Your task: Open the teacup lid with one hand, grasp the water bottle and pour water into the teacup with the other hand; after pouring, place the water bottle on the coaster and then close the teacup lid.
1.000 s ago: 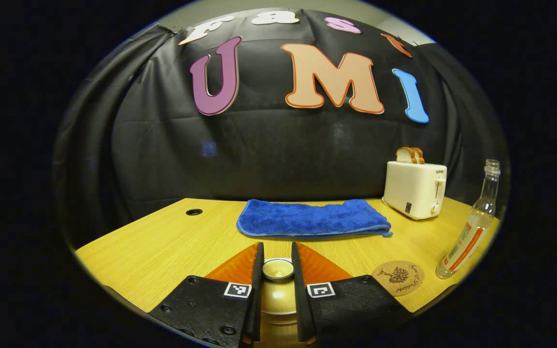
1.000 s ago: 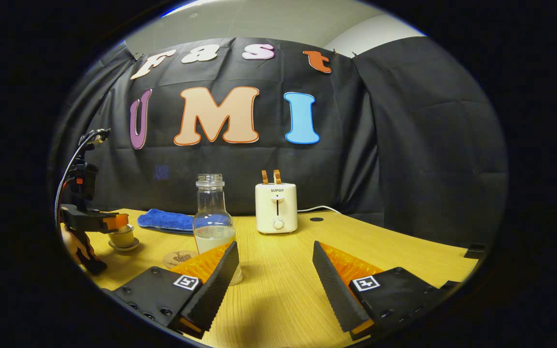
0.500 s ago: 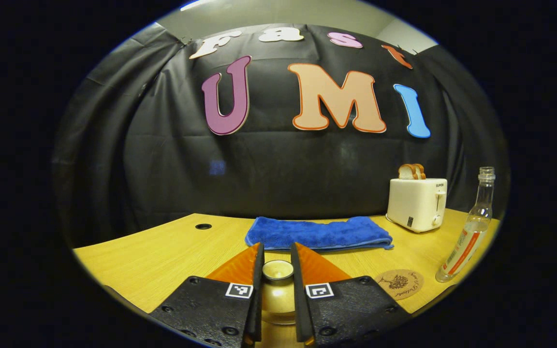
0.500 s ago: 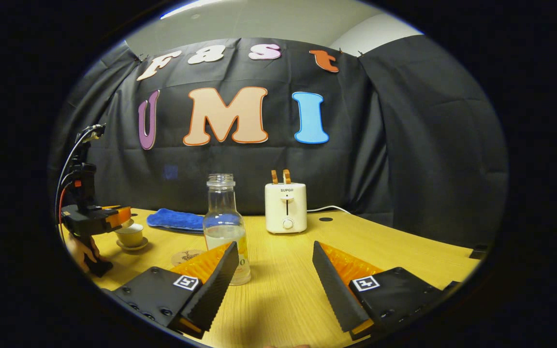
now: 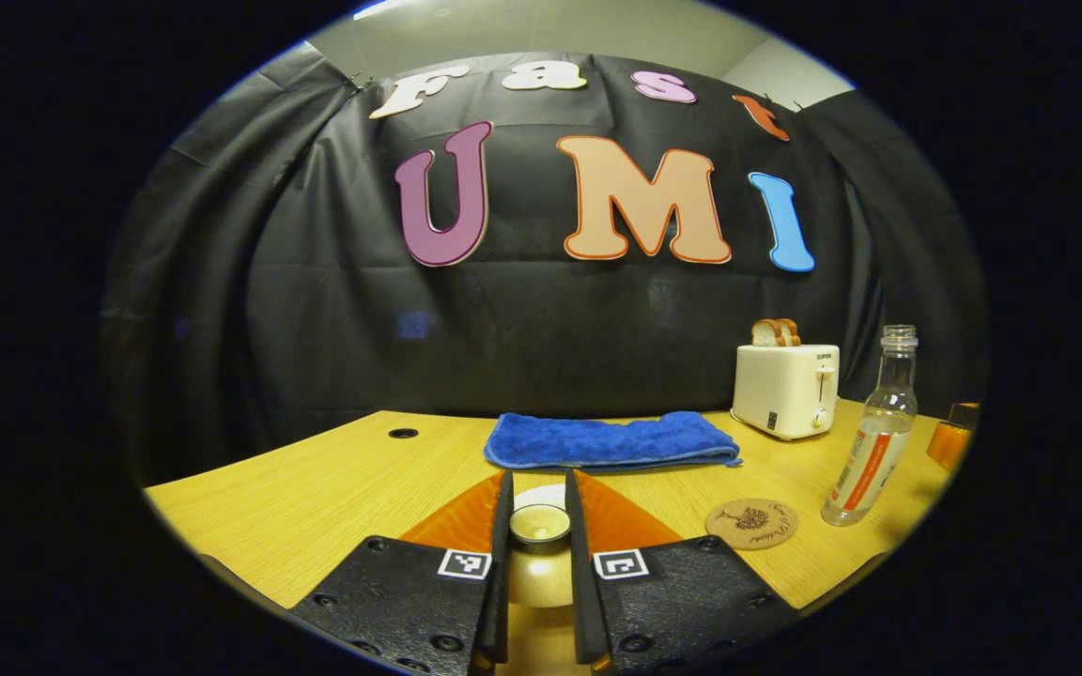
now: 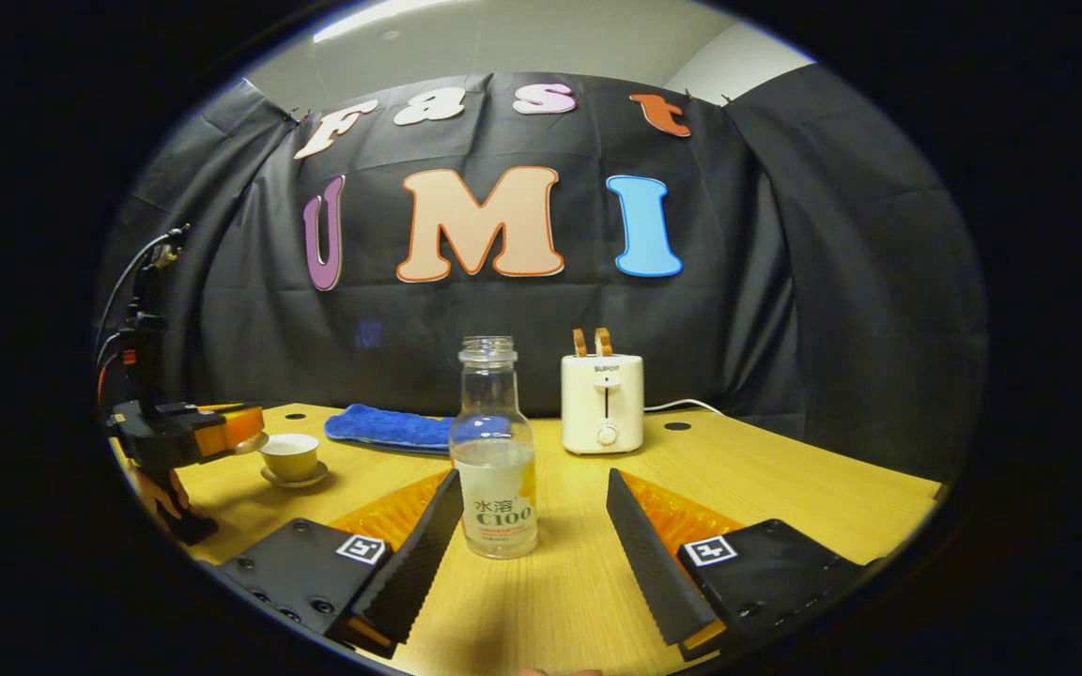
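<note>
In the left gripper view my left gripper (image 5: pixel 540 512) is shut on the knob of the yellow teacup lid (image 5: pixel 539 577). The right gripper view shows that gripper (image 6: pixel 186 434) holding the lid (image 6: pixel 252 441) in the air just left of the uncovered teacup (image 6: pixel 289 456), which stands on its saucer (image 6: pixel 293 480). My right gripper (image 6: pixel 532 481) is open. The clear water bottle (image 6: pixel 496 469), uncapped and part full, stands upright between its fingertips, nearer the left finger and untouched. The bottle (image 5: pixel 870 441) also stands right of the cork coaster (image 5: pixel 751 523).
A blue towel (image 5: pixel 611 441) lies folded at the back of the wooden table (image 5: pixel 316 488). A white toaster (image 5: pixel 785 390) with bread in its slots stands behind the bottle. A hand (image 6: pixel 161 493) holds the left gripper's handle.
The left gripper has lifted the lid off the teacup and carried it a little aside. The right gripper has swung so the bottle now sits between its open fingers.
</note>
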Demonstrator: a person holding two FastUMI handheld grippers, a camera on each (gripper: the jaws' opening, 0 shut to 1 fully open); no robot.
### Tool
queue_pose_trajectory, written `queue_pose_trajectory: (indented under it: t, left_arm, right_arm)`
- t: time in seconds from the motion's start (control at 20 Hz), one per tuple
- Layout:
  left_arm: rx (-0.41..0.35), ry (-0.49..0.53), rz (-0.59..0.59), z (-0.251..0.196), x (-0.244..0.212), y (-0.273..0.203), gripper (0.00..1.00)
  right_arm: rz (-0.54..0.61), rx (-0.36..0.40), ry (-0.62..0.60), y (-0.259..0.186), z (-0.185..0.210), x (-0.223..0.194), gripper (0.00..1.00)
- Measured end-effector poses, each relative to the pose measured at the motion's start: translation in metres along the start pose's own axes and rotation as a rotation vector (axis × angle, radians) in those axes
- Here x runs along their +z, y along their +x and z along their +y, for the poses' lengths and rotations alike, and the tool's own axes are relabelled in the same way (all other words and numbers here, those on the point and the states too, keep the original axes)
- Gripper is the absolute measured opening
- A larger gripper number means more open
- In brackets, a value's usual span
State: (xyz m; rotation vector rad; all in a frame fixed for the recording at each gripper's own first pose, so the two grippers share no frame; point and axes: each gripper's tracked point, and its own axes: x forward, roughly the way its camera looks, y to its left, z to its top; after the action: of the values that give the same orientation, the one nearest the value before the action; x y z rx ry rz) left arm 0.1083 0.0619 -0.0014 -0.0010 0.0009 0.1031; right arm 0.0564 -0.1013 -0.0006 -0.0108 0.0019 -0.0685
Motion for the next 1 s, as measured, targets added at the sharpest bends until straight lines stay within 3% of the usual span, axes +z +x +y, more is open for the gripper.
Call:
queue_pose_trajectory:
  t: [0.25, 0.55, 0.6, 0.85, 1.0]
  left_arm:
    - [-0.025, 0.001, -0.002, 0.010, 0.001, -0.036, 0.25]
    - [-0.031, 0.004, -0.004, 0.022, 0.001, -0.066, 0.25]
    - [-0.037, 0.002, -0.003, 0.023, 0.001, -0.070, 0.25]
    - [-0.037, 0.004, -0.005, 0.034, 0.001, -0.086, 0.25]
    - [-0.071, 0.005, -0.004, 0.032, 0.001, -0.092, 0.25]
  right_arm:
    - [0.004, 0.018, 0.000, 0.019, 0.017, -0.001, 0.98]
    - [0.010, 0.013, 0.002, 0.042, 0.025, -0.003, 0.94]
    - [0.007, 0.007, 0.001, 0.046, 0.026, -0.003, 0.98]
    - [0.025, -0.005, -0.001, 0.071, 0.029, -0.006, 0.94]
    - [0.021, 0.005, 0.000, 0.081, 0.035, -0.006, 0.98]
